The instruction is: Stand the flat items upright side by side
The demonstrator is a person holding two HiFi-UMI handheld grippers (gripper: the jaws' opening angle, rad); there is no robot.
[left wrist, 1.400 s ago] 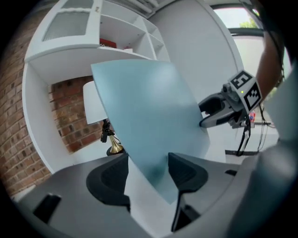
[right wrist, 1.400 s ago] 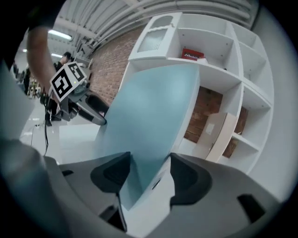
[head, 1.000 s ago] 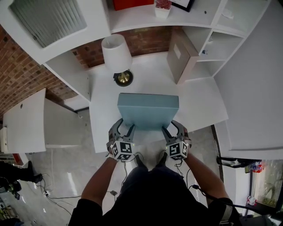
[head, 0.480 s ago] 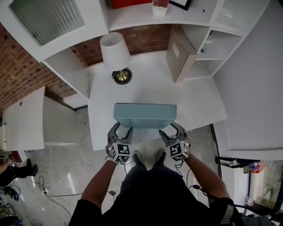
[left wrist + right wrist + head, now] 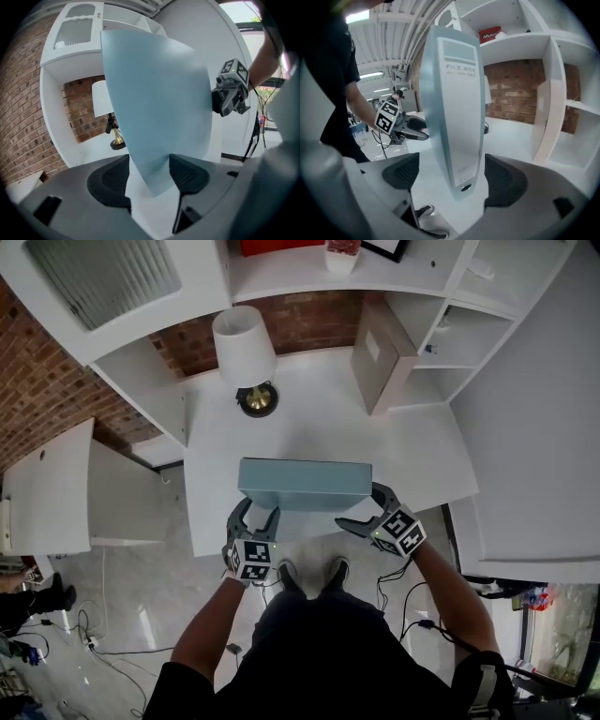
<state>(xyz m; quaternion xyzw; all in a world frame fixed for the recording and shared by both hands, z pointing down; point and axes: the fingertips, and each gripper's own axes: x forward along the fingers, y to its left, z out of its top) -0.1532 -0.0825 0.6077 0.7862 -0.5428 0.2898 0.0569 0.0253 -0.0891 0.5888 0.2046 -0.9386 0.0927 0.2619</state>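
Standing file box held at one corner only

Pale blue file box stands on its long edge near the front edge of the white desk, broad face towards the person, spine marked "FILE BOX" at its right end.

Left gripper: positioned at the box's near left lower corner. The left gripper view shows that corner wedged between the two pads, both in contact with it. Jaws closed on the box.

Right gripper: positioned at the box's right end, rolled to one side. The right gripper view shows the spine upright between the jaws with a clear gap to each pad. The jaws have just been opening and now stand wide; nothing is gripped.

Surroundings: a table lamp with a white shade and brass base stands at the back left of the desk, well apart from the blue box. A beige file box stands upright at the back right against the shelf unit.
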